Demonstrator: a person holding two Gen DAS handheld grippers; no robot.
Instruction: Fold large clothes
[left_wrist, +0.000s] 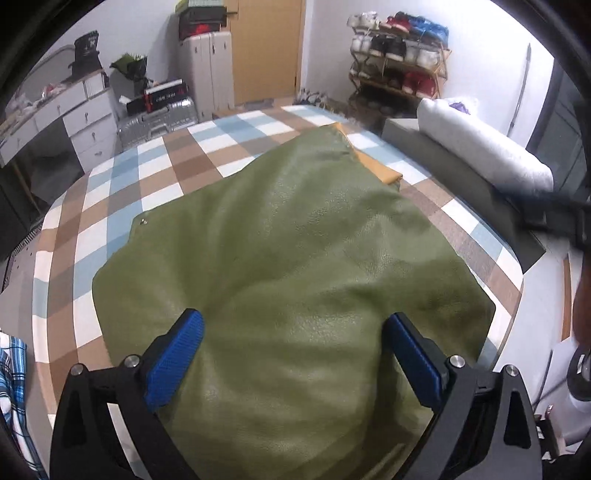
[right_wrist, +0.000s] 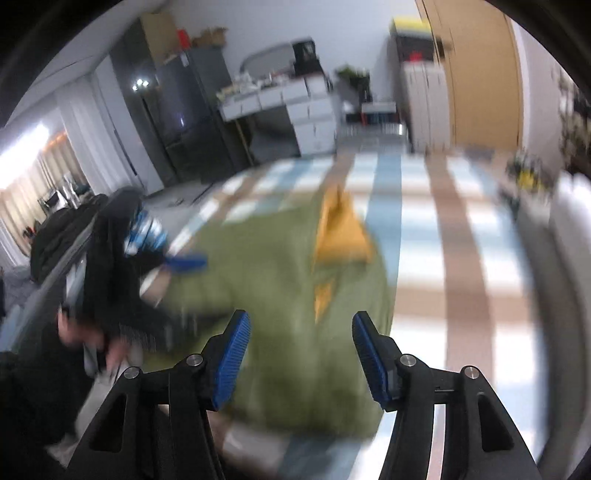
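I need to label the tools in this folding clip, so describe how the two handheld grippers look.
Both match. The left gripper and right gripper each have two black angular fingers with triangular cut-outs and round silver bolt heads at the joints. Each finger carries a bright blue ribbed pad on its inner face. No cables or markings show on them.

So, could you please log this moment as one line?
olive-green leather-look garment: lying on checked bed cover | left gripper: open | right gripper: open

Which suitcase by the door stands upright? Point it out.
The tall white suitcase beside the wooden door stands upright with boxes stacked on top; the silver suitcase lies flat on its side.
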